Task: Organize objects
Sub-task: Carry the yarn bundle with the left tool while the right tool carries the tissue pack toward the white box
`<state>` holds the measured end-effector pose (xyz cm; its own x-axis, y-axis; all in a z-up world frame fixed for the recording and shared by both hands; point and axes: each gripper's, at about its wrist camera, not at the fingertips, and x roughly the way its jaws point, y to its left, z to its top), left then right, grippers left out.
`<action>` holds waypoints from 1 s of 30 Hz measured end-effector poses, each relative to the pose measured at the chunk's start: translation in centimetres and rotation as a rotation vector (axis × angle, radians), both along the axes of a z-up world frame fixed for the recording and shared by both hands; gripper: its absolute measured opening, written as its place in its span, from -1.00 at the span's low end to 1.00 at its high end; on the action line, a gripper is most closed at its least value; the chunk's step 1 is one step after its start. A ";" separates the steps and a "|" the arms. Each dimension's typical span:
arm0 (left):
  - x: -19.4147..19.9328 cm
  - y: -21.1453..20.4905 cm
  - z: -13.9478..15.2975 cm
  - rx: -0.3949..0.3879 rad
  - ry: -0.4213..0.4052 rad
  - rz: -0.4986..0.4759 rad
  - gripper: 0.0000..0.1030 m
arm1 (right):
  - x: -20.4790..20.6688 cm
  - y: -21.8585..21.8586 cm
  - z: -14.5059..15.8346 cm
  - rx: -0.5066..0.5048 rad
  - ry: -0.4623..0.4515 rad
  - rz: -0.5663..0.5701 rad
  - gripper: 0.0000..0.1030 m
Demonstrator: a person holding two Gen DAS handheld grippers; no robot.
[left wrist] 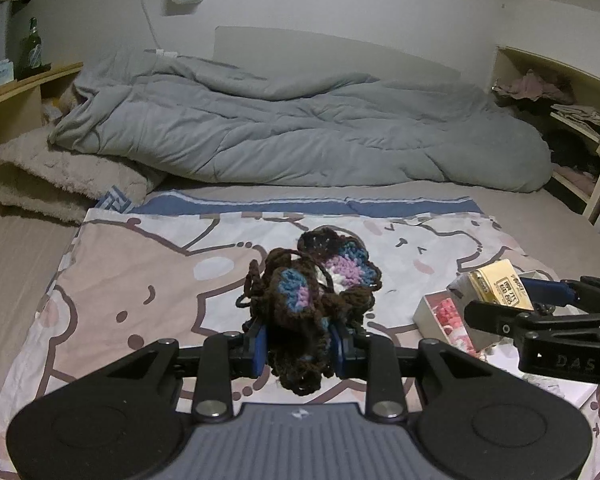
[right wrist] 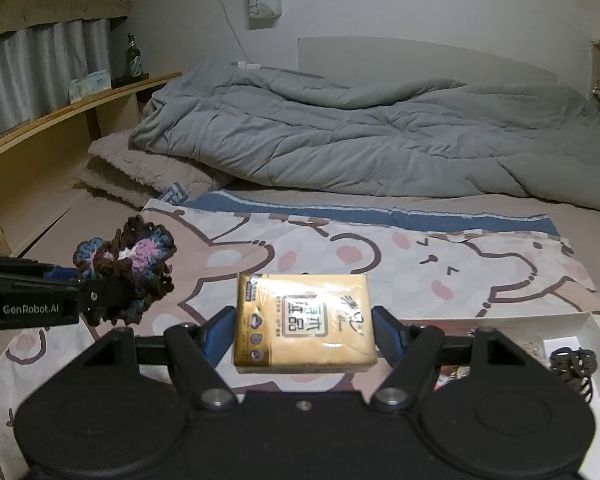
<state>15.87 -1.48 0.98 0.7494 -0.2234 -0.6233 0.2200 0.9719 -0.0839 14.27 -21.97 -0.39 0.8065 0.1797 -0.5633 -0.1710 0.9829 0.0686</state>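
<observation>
My left gripper (left wrist: pixel 300 344) is shut on a crocheted piece of dark brown, blue, purple and white yarn (left wrist: pixel 316 292) and holds it above the cartoon-print cloth (left wrist: pixel 140 272) on the bed. The piece also shows at the left of the right wrist view (right wrist: pixel 128 272). My right gripper (right wrist: pixel 304 332) is shut on a gold tissue pack (right wrist: pixel 304 320), held above the cloth. That pack shows at the right of the left wrist view (left wrist: pixel 496 282), above a white box (left wrist: pixel 440 316) with pink things inside.
A white box (right wrist: pixel 596 344) holding a black hair claw (right wrist: pixel 572 368) lies at the right. A grey duvet (left wrist: pixel 300 128) and beige blanket (left wrist: pixel 60 176) lie at the back. Wooden shelves stand on the left (left wrist: pixel 28 84) and right (left wrist: pixel 572 120); a green bottle (right wrist: pixel 134 58) stands on the left one.
</observation>
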 end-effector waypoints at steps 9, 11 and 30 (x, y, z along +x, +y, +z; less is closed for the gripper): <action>0.0 -3.3 0.3 -0.002 -0.015 -0.057 -0.38 | -1.6 -3.7 0.7 0.003 -0.022 -0.069 0.42; 0.0 -4.3 0.4 -0.006 -0.019 -0.074 -0.38 | -1.9 -4.7 0.7 -0.005 -0.024 -0.085 0.42; 0.4 -13.4 0.2 -0.069 -0.033 -0.237 -0.38 | -5.1 -14.5 0.5 0.008 -0.042 -0.264 0.42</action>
<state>16.24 -14.90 1.18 0.6906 -0.4368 -0.5765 0.4453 0.8849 -0.1369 9.16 -36.45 0.09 0.8489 -0.0359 -0.5273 0.0885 0.9933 0.0747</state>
